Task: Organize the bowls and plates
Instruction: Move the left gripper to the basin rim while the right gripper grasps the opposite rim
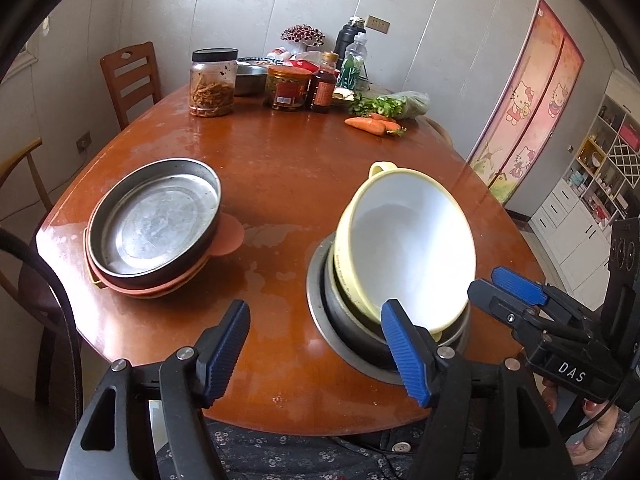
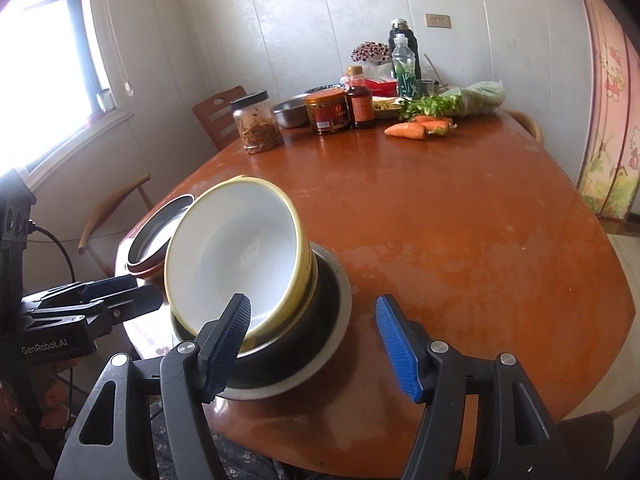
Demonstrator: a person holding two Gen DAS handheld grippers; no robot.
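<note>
we see the wooden table (image 1: 320, 184) with two piles near its front edge, sorted by kind, we judge: a steel plate (image 1: 156, 220) topping flat orange plates, and a yellow bowl (image 1: 404, 240) leaning tilted inside a steel bowl (image 1: 320, 312), not yet seated. left gripper (image 1: 320, 344) and right gripper (image 2: 314, 344) both gape, holding nothing.

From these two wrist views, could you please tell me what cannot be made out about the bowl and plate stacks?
- Bowls under the tilted yellow bowl: their number is hidden by it in both views.
- Plates under the steel pan: only orange edges show in the left wrist view.
- Steel pan in the right wrist view: mostly blocked by the yellow bowl.
- Jar labels at the far end: too small.
</note>
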